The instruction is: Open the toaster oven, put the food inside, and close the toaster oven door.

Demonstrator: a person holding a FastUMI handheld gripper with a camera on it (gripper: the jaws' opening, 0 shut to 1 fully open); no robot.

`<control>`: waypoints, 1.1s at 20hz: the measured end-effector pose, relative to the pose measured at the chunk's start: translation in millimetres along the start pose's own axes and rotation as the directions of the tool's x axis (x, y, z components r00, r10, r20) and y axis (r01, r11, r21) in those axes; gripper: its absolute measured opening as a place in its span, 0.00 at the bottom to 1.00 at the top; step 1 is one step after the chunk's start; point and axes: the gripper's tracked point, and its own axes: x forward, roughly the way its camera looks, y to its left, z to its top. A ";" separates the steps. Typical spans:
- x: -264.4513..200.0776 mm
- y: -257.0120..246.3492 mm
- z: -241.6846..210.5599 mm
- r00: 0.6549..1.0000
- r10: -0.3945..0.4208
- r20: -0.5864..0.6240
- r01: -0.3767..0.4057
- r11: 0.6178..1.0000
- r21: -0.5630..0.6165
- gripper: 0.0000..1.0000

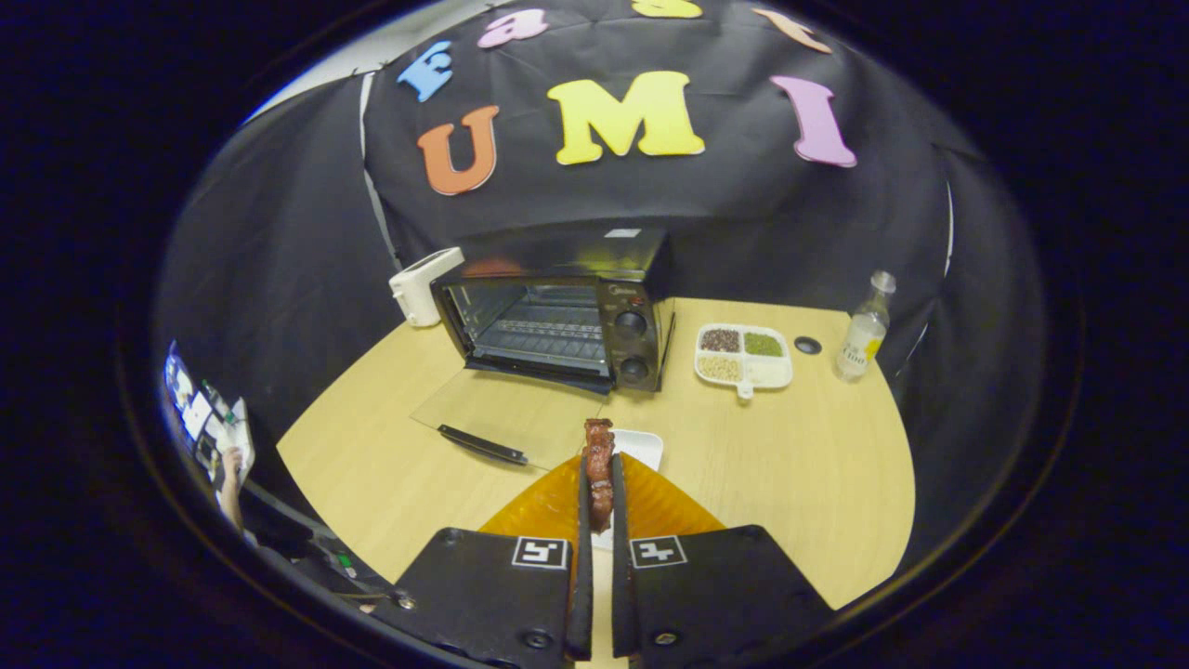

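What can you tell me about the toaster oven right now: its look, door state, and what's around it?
The toaster oven is a black, boxy metal unit standing upright at the far side of the wooden table, beyond the hand-held gripper. Its glass door, with a dark handle, is folded fully down, about level with the tabletop. Wire racks show inside; nothing lies on them. Two round knobs sit on its right panel. A white appliance stands beside its left rear corner.

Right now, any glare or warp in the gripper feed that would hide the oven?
Gripper view: fisheye bends the table edge; the toaster oven stays sharp, its open glass door mirrors the wood, with no harsh glare; the tongs are shut on the food, slightly soft up close.
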 end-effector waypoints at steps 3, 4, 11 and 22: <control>3.8 32.1 20.2 0.997 -0.063 0.051 0.068 0.992 -0.110 0.11; 8.7 43.4 23.3 0.994 -0.083 0.064 0.091 0.986 -0.137 0.11; 52.7 126.8 41.8 0.987 -0.089 0.133 0.110 0.980 -0.165 0.11; 123.0 147.4 90.2 0.903 -0.187 0.387 0.131 0.977 0.166 0.11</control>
